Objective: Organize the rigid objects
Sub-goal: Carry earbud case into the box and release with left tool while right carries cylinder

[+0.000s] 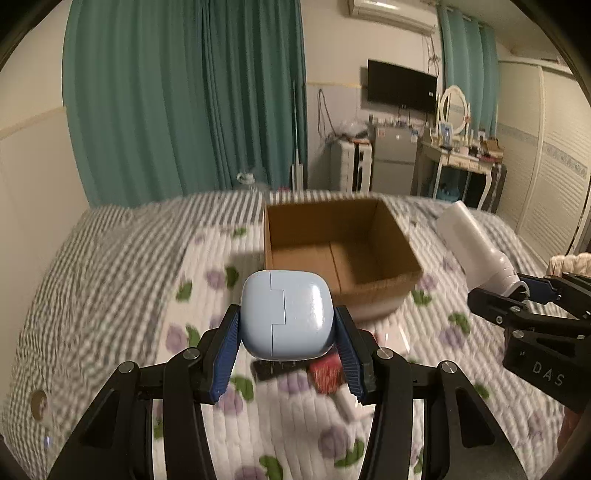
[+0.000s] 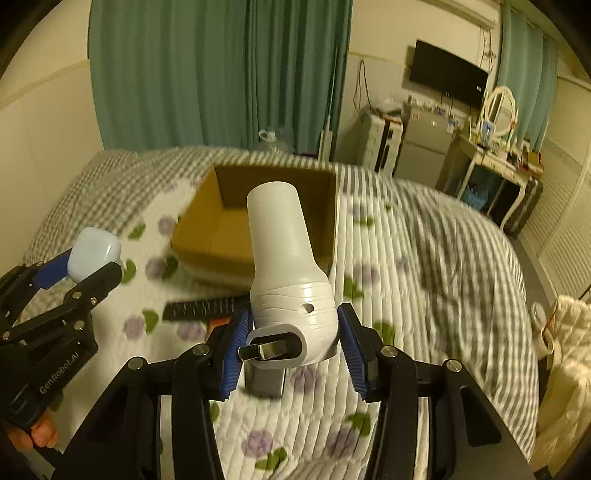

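Teal curtains (image 1: 184,103) hang well beyond the jaws, behind the bed. Wall TV (image 1: 402,86) far ahead, right of the jaw line; small fridge (image 1: 393,160) below it, dressing table with oval mirror (image 1: 453,107) further right. AC unit (image 1: 393,14) top.

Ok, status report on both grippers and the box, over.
Left gripper shut on blue case. Right gripper shut on white device. Box ahead on the bed, open, looks empty. Nothing in the way.

L claw (image 1: 288,332) grips blue case (image 1: 287,314); cardboard box (image 1: 391,236) behind.
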Demonstrator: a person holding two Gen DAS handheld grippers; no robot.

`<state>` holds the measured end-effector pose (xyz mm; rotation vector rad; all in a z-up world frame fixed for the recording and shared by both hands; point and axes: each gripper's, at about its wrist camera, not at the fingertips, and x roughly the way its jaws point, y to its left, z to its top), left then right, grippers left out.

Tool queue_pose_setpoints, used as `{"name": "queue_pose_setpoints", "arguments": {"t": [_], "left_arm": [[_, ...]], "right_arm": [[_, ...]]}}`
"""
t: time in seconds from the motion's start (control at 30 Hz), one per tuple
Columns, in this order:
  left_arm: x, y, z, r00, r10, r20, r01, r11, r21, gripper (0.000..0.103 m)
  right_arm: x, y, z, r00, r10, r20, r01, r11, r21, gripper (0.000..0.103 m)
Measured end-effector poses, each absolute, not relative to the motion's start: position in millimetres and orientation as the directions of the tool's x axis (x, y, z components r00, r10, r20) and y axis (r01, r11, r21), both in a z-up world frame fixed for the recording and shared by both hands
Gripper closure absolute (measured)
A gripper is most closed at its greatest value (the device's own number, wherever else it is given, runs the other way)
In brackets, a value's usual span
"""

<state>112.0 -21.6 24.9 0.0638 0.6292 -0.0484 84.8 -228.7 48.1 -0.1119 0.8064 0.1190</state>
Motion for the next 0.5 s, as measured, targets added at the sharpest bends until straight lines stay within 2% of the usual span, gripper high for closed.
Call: {"name": "queue_pose_setpoints", "arguments": {"t": [0.27,0.5], "left_arm": [[155,-34,51,0.847,-0.019,-0.531,0.071,0.994,0.078,0.052],[206,-42,30,0.830,-0.006,-0.557,0.065,0.994,0.086,0.052]], "right_arm": [[129,-219,84,0.727,0.063,-0.684,-0.152,0.986,-0.070,0.056],[180,-214,76,0.716,0.055,-0.696,-0.158,0.984,-0.085,0.056]]}}
